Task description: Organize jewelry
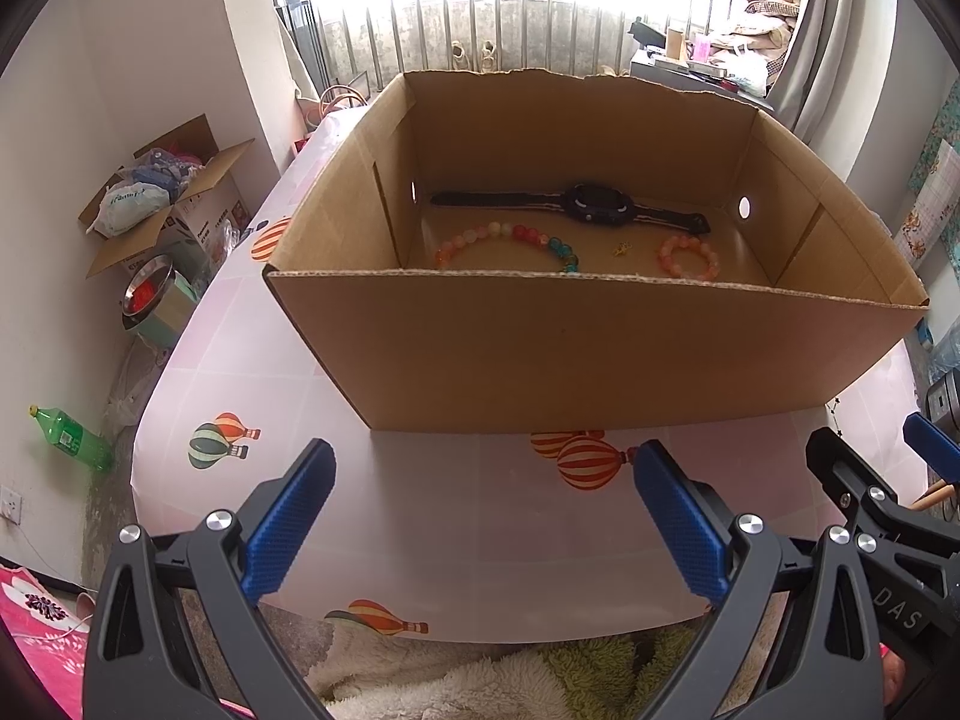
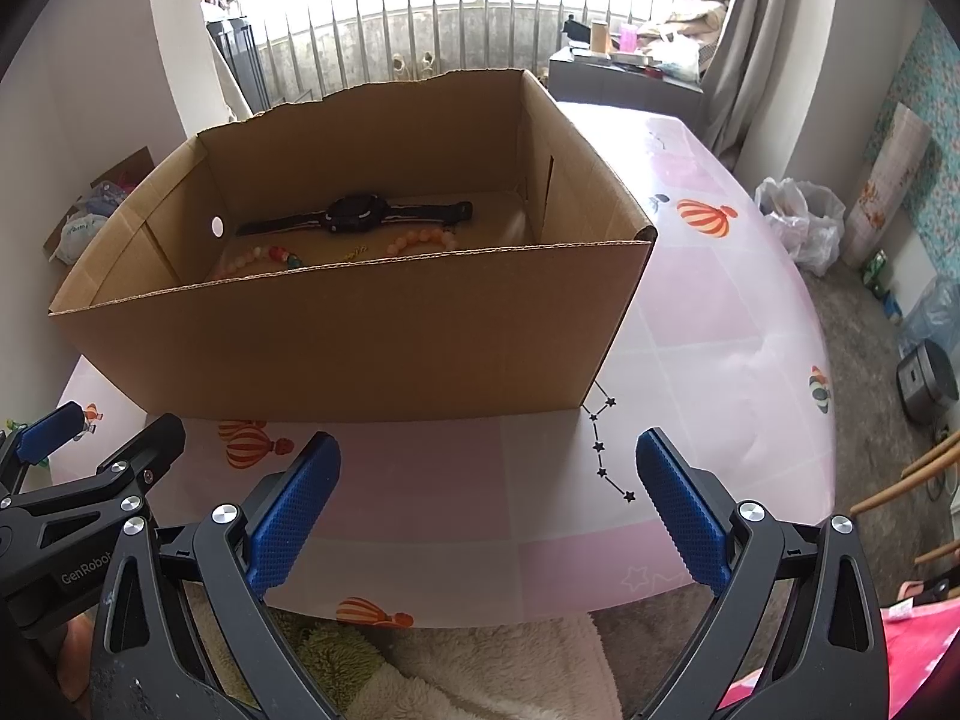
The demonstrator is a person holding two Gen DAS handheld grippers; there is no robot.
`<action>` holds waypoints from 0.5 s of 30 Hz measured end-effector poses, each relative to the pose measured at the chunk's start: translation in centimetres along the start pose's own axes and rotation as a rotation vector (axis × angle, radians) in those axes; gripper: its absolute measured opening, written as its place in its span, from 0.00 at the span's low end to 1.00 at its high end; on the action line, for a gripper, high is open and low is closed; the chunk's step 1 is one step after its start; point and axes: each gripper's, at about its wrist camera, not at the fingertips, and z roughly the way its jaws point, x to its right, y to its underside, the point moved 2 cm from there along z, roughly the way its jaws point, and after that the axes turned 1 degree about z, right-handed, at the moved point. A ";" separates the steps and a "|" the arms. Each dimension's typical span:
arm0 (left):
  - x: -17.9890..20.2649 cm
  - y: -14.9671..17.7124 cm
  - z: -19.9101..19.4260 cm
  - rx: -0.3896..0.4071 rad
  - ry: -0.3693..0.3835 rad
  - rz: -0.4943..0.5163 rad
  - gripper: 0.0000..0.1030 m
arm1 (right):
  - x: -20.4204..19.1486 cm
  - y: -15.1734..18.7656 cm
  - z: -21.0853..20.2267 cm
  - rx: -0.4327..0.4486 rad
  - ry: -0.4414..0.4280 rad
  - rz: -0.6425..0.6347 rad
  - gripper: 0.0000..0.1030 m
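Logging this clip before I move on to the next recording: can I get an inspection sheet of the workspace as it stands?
Surface: table under a pink cloth printed with hot-air balloons.
Job's things: open cardboard box on the table; inside lie a black watch, a multicoloured bead bracelet, a small pink bead bracelet and a tiny gold piece.
Clutter: nothing seen on the table outside the box.
Grippers: left gripper and right gripper both open, empty, in front of the box.
Cables: nothing seen on the table.
Surroundings: green bottle and a filled carton on the floor; barred window behind.
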 end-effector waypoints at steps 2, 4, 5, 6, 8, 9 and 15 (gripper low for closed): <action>0.0 0.0 0.0 0.000 0.001 -0.001 0.95 | 0.1 0.0 0.0 0.000 -0.002 0.001 0.92; 0.0 0.0 0.0 0.000 0.000 0.000 0.95 | 0.1 0.0 0.0 -0.001 -0.004 0.001 0.92; 0.0 0.0 0.0 0.000 0.000 0.000 0.95 | 0.1 0.0 0.0 -0.001 -0.004 0.001 0.92; -0.1 0.0 0.0 -0.001 0.001 -0.001 0.95 | 0.1 0.0 0.0 0.000 -0.003 0.001 0.92; 0.0 0.0 0.0 0.000 0.000 0.000 0.95 | 0.1 0.0 0.1 -0.001 -0.003 0.001 0.92; 0.0 0.0 0.0 0.000 0.000 0.001 0.95 | 0.1 0.0 0.0 -0.002 -0.004 0.002 0.92; 0.0 0.0 0.0 0.000 -0.001 0.000 0.95 | 0.2 0.0 0.1 -0.002 -0.005 0.003 0.92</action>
